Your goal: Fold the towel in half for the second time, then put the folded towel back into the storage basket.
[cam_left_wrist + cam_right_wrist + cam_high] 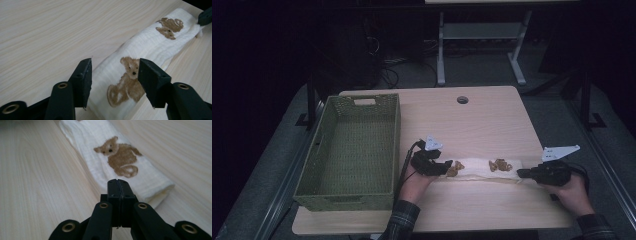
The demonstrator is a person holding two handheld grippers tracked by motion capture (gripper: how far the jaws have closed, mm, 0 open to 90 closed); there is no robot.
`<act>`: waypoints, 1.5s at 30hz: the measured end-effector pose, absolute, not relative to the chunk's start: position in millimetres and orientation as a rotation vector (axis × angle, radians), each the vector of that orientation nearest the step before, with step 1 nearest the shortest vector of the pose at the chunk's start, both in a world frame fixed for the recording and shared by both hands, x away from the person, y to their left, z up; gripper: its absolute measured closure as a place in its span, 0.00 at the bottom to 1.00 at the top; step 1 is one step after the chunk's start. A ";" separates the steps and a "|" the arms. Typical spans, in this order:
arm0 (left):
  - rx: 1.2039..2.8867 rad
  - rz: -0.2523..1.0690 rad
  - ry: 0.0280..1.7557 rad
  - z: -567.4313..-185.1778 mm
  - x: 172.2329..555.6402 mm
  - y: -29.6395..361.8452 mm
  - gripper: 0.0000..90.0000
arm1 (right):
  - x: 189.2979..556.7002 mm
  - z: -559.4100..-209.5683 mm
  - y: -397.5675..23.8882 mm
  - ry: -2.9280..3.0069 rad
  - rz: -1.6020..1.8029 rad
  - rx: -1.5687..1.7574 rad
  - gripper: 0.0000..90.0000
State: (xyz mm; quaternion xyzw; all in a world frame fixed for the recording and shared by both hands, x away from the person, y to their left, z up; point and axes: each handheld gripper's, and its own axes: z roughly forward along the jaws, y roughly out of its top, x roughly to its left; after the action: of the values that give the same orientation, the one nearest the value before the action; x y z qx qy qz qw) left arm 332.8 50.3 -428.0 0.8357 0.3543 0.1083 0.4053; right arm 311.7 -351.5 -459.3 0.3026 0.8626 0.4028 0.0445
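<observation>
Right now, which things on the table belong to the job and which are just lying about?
In the job:
- folded white cloth with teddy bears
- left claw, open over the cloth's end
- right claw, shut at the other end
- green woven basket, probably where the cloth goes

Lying about:
- table's cable hole
- desk frame behind the table

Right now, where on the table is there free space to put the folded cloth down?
Bare wood lies between the folded cloth and the cable hole, and along the near table edge. The green basket is empty. It is crowded around both grippers at the cloth's ends.
</observation>
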 end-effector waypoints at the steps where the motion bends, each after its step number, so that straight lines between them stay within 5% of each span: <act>1: 2.108 0.264 0.894 -428.3 334.3 49.1 0.48 | 311.6 -460.6 -350.9 2.638 1.231 0.941 1.00; 12: 2.140 0.233 0.828 -431.4 346.0 44.5 0.38 | 325.3 -467.4 -345.8 2.630 1.136 0.951 1.00; 42: 2.164 0.253 0.809 -430.9 343.4 43.2 0.38 | 419.1 -473.5 -318.1 2.554 1.181 0.955 1.00; 45: 2.178 0.260 0.813 -432.6 343.9 42.4 0.41 | 419.2 -471.9 -321.3 2.543 1.209 0.963 0.87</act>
State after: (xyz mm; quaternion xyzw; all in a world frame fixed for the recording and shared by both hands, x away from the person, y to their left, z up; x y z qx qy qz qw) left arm 343.9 42.4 -432.6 0.8572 0.3199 0.1022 0.3904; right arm 419.2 -321.3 -471.9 0.3226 0.8516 0.4048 0.0828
